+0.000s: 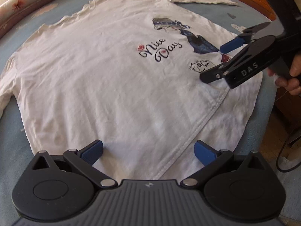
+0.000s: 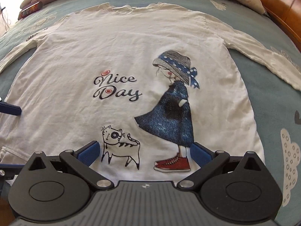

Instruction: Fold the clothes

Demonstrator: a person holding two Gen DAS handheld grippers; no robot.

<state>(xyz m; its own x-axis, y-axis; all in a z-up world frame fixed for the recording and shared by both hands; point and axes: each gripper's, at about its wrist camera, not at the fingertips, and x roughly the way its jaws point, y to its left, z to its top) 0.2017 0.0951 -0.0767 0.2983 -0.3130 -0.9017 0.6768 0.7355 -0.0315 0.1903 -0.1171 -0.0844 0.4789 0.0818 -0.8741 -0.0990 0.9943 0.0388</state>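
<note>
Although the fold is barely begun, the garment is laid out ready — progress: the white long-sleeved cotton shirt (image 2: 116,56) printed with "Nice Day", a girl in a blue dress and a cat lies flat, print up, on the blue-grey patterned bedsheet (image 2: 272,113); I judge nearly all the folding is left.

Done so far: one lower corner of the shirt, ahead and to the right of the left gripper's fingers, is turned over so a stitched hem (image 1: 203,124) runs slantwise across the body; whether this is a deliberate fold I cannot tell.

Sleeves: both lie spread out to the sides, beyond the fingers, unfolded.

Left gripper (image 1: 148,150): its blue-padded fingers are spread wide and hold nothing, poised over the shirt's lower part, the hem line passing between them.

Right gripper (image 2: 144,153): its fingers are also spread wide and empty, over the bottom edge, the printed cat and red shoes between them; a person's hand (image 1: 289,75) holds its handle.

Around: a floral pillow (image 1: 24,1) lies beyond the collar, far from the fingers; a small dark oblong object (image 2: 31,9) sits by it, too blurred to name; an orange wooden bed frame (image 2: 278,5) rises to the right.

In the way: nothing rests on the shirt; the two grippers are near each other over the same hem, so crowding is my one concern.
</note>
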